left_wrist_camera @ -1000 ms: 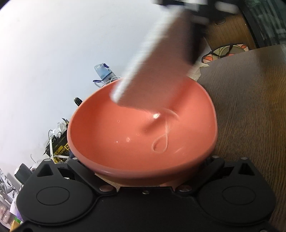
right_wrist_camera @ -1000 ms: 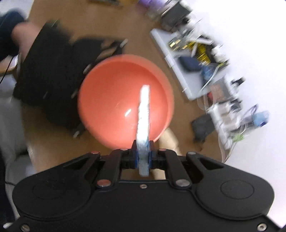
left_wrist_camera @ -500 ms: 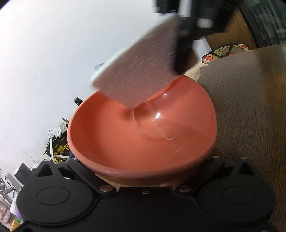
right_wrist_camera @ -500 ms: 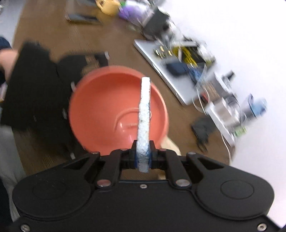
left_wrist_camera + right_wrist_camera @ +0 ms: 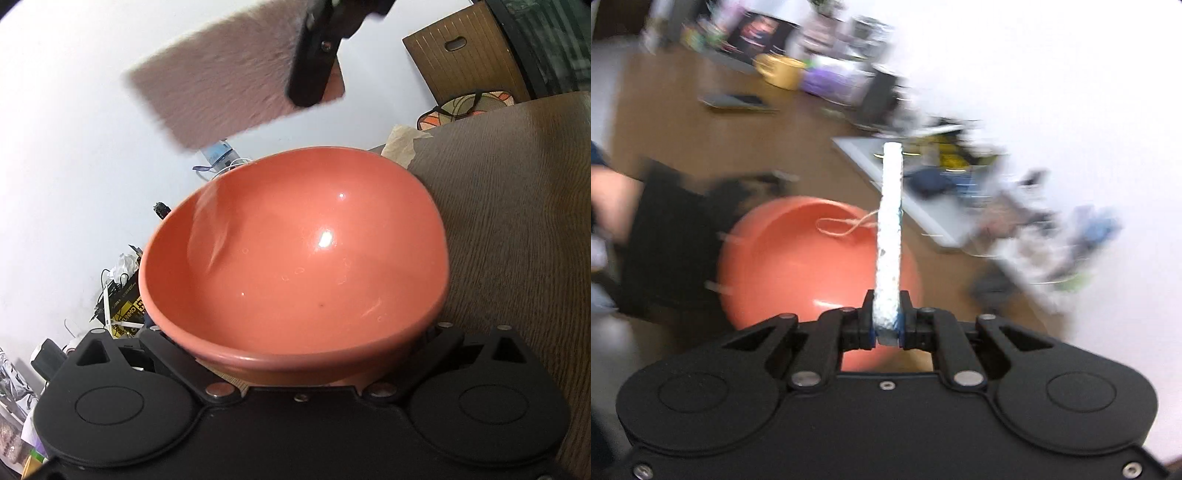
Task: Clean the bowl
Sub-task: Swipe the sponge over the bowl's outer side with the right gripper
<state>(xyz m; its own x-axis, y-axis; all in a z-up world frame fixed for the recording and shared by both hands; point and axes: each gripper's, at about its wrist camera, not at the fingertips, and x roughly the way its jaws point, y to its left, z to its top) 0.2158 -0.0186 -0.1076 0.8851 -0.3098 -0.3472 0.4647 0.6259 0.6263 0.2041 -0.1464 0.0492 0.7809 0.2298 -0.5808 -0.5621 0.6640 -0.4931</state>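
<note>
The left gripper has its jaws clamped on the near rim of the salmon-coloured bowl, tipping it up over the dark wooden table. Above the bowl's far side and clear of it, the right gripper pinches a flat white sponge edge-on, a loop of string dangling from it.
</note>
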